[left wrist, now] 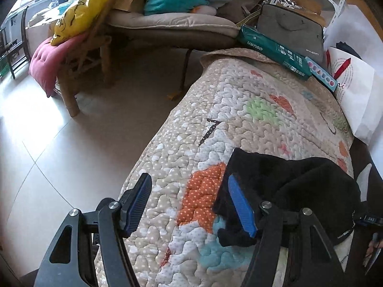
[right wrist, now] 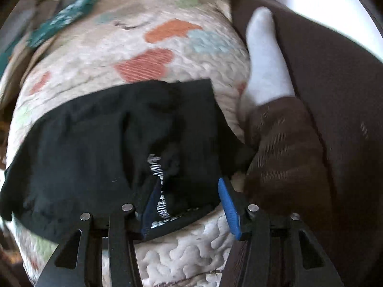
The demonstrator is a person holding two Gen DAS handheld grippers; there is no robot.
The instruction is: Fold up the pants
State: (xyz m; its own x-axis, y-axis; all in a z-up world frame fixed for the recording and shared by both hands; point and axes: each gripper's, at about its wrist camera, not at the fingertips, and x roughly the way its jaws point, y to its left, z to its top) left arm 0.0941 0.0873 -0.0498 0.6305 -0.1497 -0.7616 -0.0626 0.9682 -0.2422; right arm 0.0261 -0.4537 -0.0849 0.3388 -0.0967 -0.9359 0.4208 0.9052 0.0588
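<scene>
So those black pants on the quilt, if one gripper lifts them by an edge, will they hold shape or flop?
Probably flop: the black pants already lie bunched in soft folds. They look thin, so likely light. On the bumpy quilt they would more likely drag and wrinkle than slide flat.

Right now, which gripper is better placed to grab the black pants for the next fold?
Right. The right gripper straddles the waistband of the black pants; the left gripper has only bare quilt between its jaws.

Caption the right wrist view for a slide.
Open right hand-held gripper straddles the printed edge of black pants on a patchwork quilt.
</scene>
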